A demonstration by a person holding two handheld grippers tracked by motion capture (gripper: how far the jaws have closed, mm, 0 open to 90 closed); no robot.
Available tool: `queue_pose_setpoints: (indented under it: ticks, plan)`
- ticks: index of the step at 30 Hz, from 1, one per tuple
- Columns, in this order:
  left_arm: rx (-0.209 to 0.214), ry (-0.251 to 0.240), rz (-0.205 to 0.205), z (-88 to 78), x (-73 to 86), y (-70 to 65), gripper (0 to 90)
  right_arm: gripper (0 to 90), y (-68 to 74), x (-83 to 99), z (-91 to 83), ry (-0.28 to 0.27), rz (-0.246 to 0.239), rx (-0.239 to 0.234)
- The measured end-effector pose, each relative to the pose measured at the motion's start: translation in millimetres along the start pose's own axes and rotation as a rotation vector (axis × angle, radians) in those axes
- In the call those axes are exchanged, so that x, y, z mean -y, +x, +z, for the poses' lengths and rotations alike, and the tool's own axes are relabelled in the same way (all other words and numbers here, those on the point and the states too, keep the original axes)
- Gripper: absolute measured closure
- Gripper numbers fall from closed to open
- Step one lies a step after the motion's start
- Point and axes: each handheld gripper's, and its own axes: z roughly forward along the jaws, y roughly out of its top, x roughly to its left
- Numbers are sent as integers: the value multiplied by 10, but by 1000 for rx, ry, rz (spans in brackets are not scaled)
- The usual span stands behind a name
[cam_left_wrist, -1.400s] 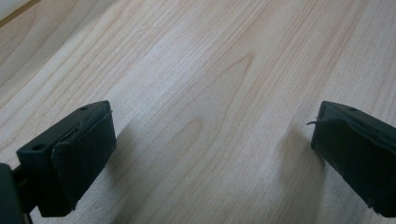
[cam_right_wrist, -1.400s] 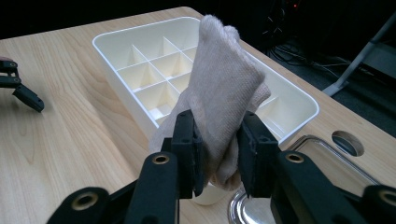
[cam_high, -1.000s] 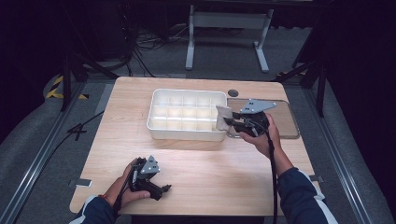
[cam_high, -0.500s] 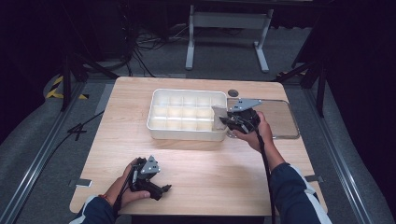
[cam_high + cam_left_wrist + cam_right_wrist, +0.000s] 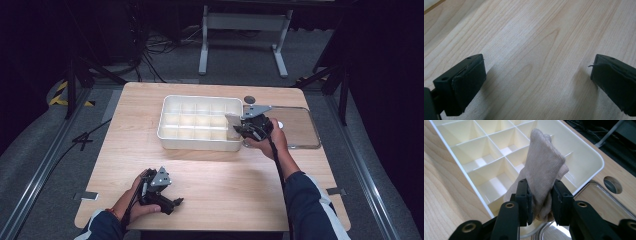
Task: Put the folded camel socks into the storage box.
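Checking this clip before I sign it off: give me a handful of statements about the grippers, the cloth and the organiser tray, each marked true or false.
1. The right gripper is shut on a beige cloth. True.
2. The cloth lies flat on the wooden table. False: it is held up over the right end of the white compartment tray.
3. The left gripper holds a second cloth. False: its jaws stand open with only bare wood between them.
4. The tray's compartments look empty. True.
5. A clear lid lies on the table to the right of the tray. True.
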Motion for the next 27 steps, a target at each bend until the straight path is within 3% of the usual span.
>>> queue_pose_setpoints:
  ticks: [8,15,19,27]
  plan:
    - [0,-2,-2,0,0,-2,2,698,45,7,121,86,-32,-10]
    - [0,-1,-2,0,0,-2,2,685,50,2,214,166,-43,-53]
    - [0,-1,-1,0,0,-1,2,669,38,-7,221,177,-35,-58]
    - [0,-2,-2,1,0,-2,2,596,-48,-36,187,165,31,-98]
